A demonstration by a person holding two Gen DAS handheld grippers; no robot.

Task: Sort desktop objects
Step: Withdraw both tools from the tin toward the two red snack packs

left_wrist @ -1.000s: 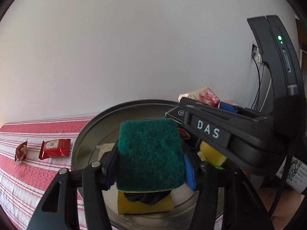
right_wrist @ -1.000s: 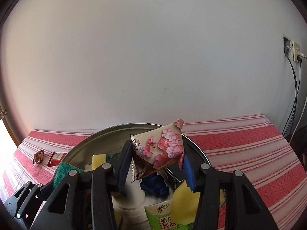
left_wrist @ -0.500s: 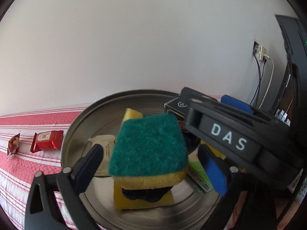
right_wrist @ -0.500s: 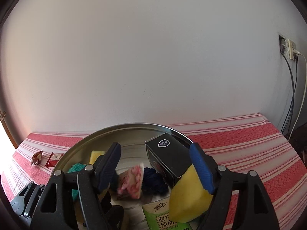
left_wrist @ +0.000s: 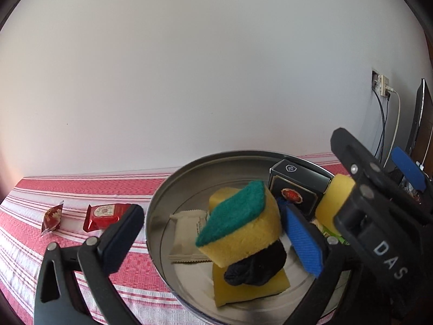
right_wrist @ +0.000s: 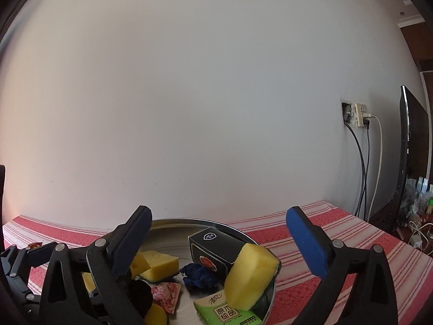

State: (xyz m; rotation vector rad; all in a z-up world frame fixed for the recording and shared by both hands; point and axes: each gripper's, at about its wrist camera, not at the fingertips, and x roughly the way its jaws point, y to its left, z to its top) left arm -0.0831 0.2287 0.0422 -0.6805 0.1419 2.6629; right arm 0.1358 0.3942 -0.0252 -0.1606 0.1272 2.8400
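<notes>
Over the round metal tray [left_wrist: 159,203] both of my grippers stand empty: the left gripper [left_wrist: 216,233] has its fingers spread wide, with the green-topped sponge [left_wrist: 238,222] lying free between them, tilted on a black bundle [left_wrist: 257,265] and another yellow sponge [left_wrist: 249,284]; the right gripper [right_wrist: 219,238] has jaws opening with nothing between them, and the pink floral packet [right_wrist: 165,295] lies in the tray below. I judge the drop done, so the job now is a clean withdrawal: I want to lift each tool straight up and back, keeping the pads off the leaning sponge (it looks ready to topple) and off the black box [right_wrist: 213,249]. Next targets, I reckon, are the red snack packet [left_wrist: 105,215] and small wrapped sweet [left_wrist: 52,216] on the striped cloth [left_wrist: 81,187], well clear of the tray; I should approach them low and level.
</notes>
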